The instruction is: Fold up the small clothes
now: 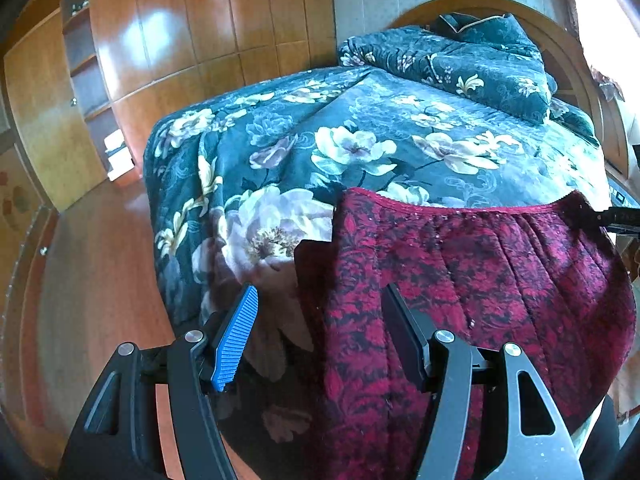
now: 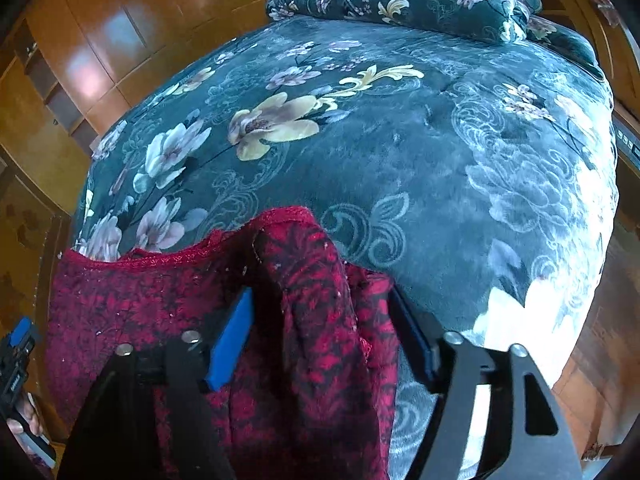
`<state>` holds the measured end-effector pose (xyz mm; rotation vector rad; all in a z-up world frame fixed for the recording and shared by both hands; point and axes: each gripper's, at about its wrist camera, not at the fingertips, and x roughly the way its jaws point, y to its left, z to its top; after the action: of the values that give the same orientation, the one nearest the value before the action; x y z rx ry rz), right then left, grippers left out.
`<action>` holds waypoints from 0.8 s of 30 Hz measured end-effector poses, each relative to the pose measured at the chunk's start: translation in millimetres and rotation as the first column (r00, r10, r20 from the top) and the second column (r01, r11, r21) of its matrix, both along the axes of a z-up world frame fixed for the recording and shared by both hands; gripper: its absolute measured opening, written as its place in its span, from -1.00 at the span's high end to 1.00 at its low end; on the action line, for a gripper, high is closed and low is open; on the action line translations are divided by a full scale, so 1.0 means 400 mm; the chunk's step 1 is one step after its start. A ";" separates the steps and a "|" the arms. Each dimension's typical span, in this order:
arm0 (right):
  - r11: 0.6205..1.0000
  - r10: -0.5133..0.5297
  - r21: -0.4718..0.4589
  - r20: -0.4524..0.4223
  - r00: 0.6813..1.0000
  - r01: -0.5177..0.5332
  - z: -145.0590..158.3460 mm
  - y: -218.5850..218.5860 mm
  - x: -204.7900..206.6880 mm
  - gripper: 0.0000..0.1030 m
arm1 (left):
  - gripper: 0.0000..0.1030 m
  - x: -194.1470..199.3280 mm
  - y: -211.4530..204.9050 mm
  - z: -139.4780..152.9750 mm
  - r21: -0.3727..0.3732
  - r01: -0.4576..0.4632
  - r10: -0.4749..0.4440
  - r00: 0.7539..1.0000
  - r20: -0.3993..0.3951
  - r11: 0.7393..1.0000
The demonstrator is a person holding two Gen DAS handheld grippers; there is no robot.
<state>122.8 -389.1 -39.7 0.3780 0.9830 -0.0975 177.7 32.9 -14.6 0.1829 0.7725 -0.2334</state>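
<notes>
Blue ribbed padding lines one of the left gripper's (image 1: 320, 312) fingers (image 1: 236, 340), which stand spread wide apart and grip nothing. Between and beneath them lies the left edge of a dark red garment (image 1: 460, 280) with a black leaf pattern, spread over the near part of the bed (image 1: 360, 140). Its gathered waistband (image 1: 452, 207) runs across the far side, and pleats fan down from it toward the camera. At the right end of that band, a dark part of the right gripper shows at the frame edge of the left wrist view.

From the right wrist view, the right gripper (image 2: 320, 320) also has its fingers (image 2: 230, 344) parted, and a raised fold of the garment (image 2: 312, 300) stands up between them; whether either finger touches the cloth cannot be told. The waistband (image 2: 160, 258) stretches away to the left, where the left gripper (image 2: 18, 348) appears at the frame edge with a hand (image 2: 28, 416) below it.

A teal quilt with large pale flowers (image 1: 352, 148) covers the bed. A folded quilt of the same print (image 1: 480, 64) is piled at the far end against a curved wooden headboard (image 1: 576, 68). A glossy wooden wardrobe (image 1: 200, 20) stands to the left of the bed on a reddish floor (image 1: 100, 260).
</notes>
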 end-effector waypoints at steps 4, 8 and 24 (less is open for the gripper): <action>1.000 0.018 -0.005 -0.004 1.000 -0.018 -0.008 0.007 0.008 0.07 | -0.23 0.042 0.011 -0.014 -0.037 -0.008 0.007 0.999 -0.034 0.999; 0.999 0.039 -0.012 -0.003 0.999 -0.039 -0.007 0.016 0.014 0.23 | -0.23 0.104 0.029 -0.025 -0.122 -0.025 0.014 0.996 -0.086 0.992; 0.997 0.068 -0.038 0.045 0.997 -0.066 0.027 0.033 0.004 0.64 | 0.76 0.211 0.017 -0.062 -0.380 -0.003 -0.084 0.973 -0.213 0.925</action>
<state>124.3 -376.0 -28.7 0.3125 0.9460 -0.0454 261.9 39.5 -39.2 -0.1980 0.9343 -0.4440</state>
